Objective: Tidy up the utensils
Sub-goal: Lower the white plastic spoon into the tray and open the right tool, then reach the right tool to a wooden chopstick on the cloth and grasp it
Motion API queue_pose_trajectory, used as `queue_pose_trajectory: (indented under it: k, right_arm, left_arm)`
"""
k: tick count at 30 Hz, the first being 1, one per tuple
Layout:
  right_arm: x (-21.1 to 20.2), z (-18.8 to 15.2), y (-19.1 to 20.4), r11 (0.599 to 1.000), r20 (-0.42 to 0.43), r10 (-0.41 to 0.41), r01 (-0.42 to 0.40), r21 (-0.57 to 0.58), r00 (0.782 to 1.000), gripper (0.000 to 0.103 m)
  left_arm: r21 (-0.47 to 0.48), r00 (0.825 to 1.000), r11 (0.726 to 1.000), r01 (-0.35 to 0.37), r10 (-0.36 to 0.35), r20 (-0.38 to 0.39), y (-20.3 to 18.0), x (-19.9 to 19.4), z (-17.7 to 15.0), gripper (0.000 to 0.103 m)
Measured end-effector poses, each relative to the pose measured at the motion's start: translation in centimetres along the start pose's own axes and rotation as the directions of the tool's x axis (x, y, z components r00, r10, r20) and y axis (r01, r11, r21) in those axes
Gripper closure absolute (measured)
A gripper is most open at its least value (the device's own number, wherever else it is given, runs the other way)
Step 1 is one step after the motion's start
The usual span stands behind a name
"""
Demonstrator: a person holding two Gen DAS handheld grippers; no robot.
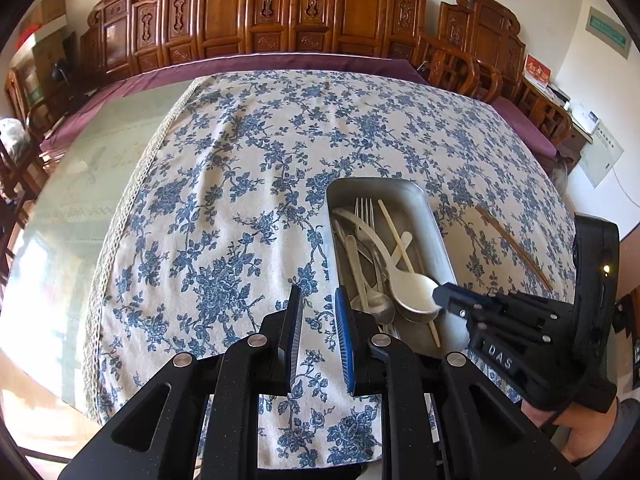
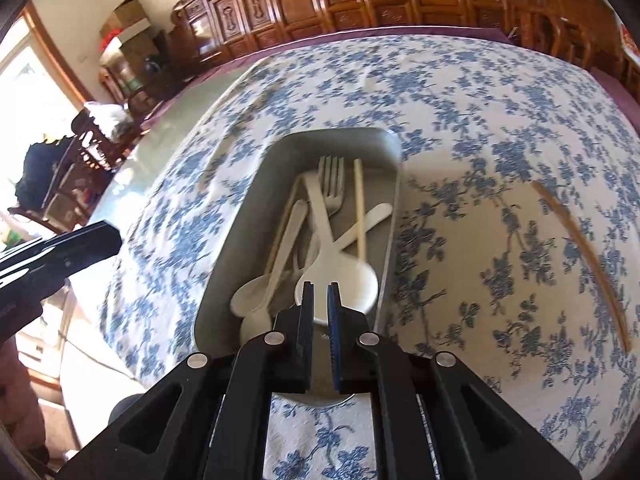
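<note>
Your right gripper (image 2: 321,294), jaws narrowly apart and pinching nothing, hovers over the white spoon (image 2: 340,276) in the metal tray (image 2: 240,240). Next, fetch the brown chopstick (image 2: 584,256) lying right; left gripper (image 1: 318,308) idles, slightly spread.

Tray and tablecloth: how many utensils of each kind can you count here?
Forks: 1
Chopsticks: 2, cream chopstick in the tray, brown chopstick on the tablecloth
Spoons: 3 clear: large cream spoon, small cream spoon, metal spoon; the pile may hide more
Total: at least 6
</note>
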State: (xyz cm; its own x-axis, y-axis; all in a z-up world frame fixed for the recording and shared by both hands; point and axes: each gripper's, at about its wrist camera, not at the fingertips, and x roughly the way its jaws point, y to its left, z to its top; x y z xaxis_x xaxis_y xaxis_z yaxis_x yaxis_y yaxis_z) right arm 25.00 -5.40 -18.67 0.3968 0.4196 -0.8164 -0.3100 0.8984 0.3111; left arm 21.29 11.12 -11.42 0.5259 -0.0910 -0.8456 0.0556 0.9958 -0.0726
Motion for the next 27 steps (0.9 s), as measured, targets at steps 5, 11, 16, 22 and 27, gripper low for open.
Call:
queue_pose_trajectory:
  k: [5,11,16,22,27]
  right_arm:
    - [-1.3,-0.3,0.0,0.999,0.040,0.008,-0.006,-0.039,0.999,0.093]
    - [-4.1,-0.4,-1.8,0.997,0.094,-0.003,0.010,-0.081,0.996,0.093]
    - [-6.7,-0.5,-4.7,0.995,0.131,-0.014,0.027,-0.093,0.991,0.093]
    - [-9.3,-1.0,-9.5,0.994,0.155,-0.038,0.053,-0.093,0.987,0.082]
    - [-10.9,-1.1,-13.2,0.993,0.169,-0.052,0.069,-0.095,0.984,0.082]
  left_arm:
    - [0.007,1.000,1.000,-0.001,0.001,0.001,-0.5,-0.2,0.1,0.087]
    - [0.019,1.000,1.000,0.003,-0.004,0.015,-1.8,-0.4,0.3,0.079]
    - [0.036,0.999,0.999,0.003,-0.005,0.033,-3.7,-0.6,0.5,0.061]
    - [0.052,0.998,0.999,0.008,-0.011,0.064,-6.7,-0.6,0.9,0.035]
    - [0.075,0.995,0.997,0.013,-0.021,0.096,-9.9,-0.2,1.2,0.020]
